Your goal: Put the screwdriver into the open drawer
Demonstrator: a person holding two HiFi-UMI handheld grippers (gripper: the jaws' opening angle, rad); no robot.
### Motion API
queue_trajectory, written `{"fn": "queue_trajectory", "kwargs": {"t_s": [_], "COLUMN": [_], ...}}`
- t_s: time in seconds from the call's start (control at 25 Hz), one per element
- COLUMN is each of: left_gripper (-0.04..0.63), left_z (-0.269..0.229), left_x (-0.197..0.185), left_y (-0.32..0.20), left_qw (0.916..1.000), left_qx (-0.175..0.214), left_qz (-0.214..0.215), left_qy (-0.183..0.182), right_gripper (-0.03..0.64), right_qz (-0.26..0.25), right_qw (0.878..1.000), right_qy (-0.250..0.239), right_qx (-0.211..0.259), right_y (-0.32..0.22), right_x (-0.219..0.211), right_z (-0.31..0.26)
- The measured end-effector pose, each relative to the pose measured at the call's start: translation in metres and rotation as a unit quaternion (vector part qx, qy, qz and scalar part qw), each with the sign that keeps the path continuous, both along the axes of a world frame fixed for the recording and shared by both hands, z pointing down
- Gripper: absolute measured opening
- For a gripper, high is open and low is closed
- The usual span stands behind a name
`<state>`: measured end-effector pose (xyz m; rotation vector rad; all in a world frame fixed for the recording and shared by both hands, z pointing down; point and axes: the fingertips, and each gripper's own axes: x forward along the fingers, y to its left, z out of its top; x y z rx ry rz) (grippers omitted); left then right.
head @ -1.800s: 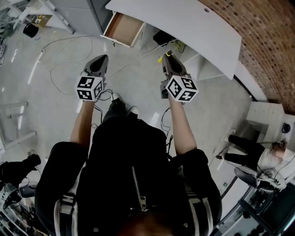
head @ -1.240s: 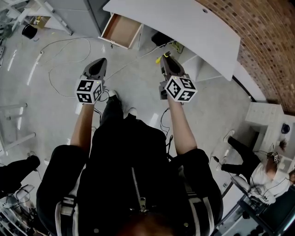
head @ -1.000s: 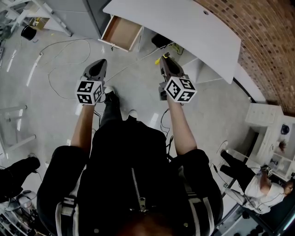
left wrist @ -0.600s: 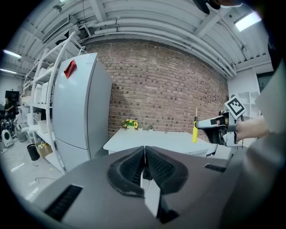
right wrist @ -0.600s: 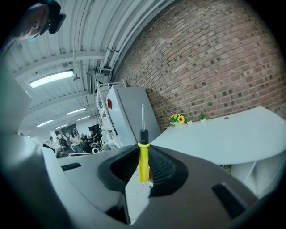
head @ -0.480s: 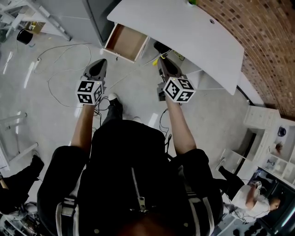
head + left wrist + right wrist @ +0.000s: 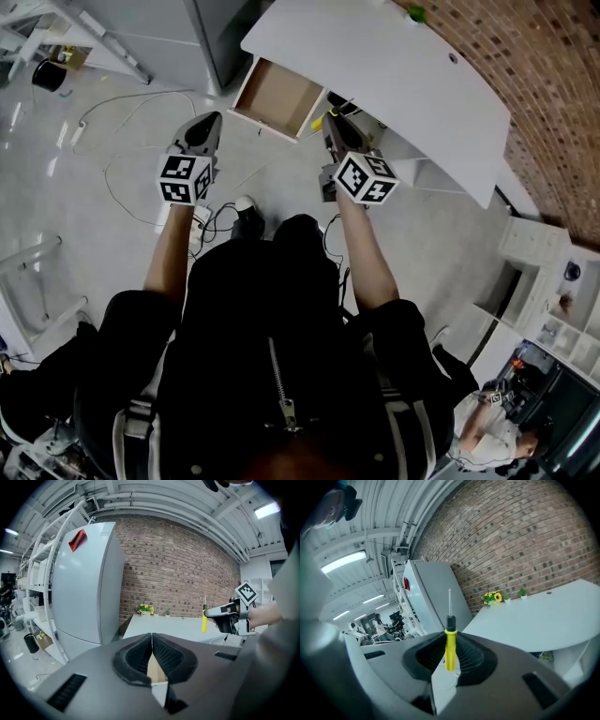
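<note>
Under the white curved desk (image 7: 394, 75), the open wooden drawer (image 7: 278, 97) lies just ahead and left of the right gripper (image 7: 330, 122), which seems nearer to the drawer than the left gripper (image 7: 206, 124), whose jaws meet on nothing. The right gripper view shows plainly what the head view barely hints at: its jaws clamp the yellow-handled screwdriver (image 7: 450, 646) by the handle, shaft upright.

A pale cabinet (image 7: 84, 588) stands by a brick wall (image 7: 178, 564) and, seemingly, flowers (image 7: 145, 608).

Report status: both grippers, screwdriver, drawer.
Left gripper shut, empty. Right gripper shut on screwdriver, shaft up, not yet in drawer. Drawer open, nothing seen blocking it.
</note>
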<state>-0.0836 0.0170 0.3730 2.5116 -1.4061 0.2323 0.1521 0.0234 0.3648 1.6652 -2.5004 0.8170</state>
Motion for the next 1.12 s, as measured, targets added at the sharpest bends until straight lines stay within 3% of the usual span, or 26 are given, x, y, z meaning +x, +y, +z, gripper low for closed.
{"fn": "queue_trajectory", "kwargs": {"t_s": [0.32, 0.56, 0.84, 1.12], "left_gripper": [0.025, 0.025, 0.025, 0.025], "left_z": [0.012, 0.035, 0.07, 0.118], "left_x": [-0.016, -0.026, -0.038, -0.037], "left_y": [-0.032, -0.059, -0.083, -0.08], "left_qw": [0.9999, 0.999, 0.9961, 0.9907], "left_qx": [-0.016, -0.04, -0.082, -0.124], "left_qz": [-0.002, -0.021, -0.033, -0.057], "left_qy": [-0.003, -0.006, -0.009, -0.001], "right_gripper": [0.078, 0.078, 0.078, 0.078], "right_qz": [-0.009, -0.027, -0.032, -0.006], "right_qw": [0.998, 0.991, 0.976, 0.95], "right_qy": [-0.012, -0.023, -0.025, -0.049], "right_qx": [-0.057, -0.13, -0.215, -0.308], "right_y": [-0.041, -0.077, -0.109, -0.125], "right_x": [-0.03, -0.051, -0.075, -0.078], "right_z": [0.048, 0.116, 0.199, 0.294]}}
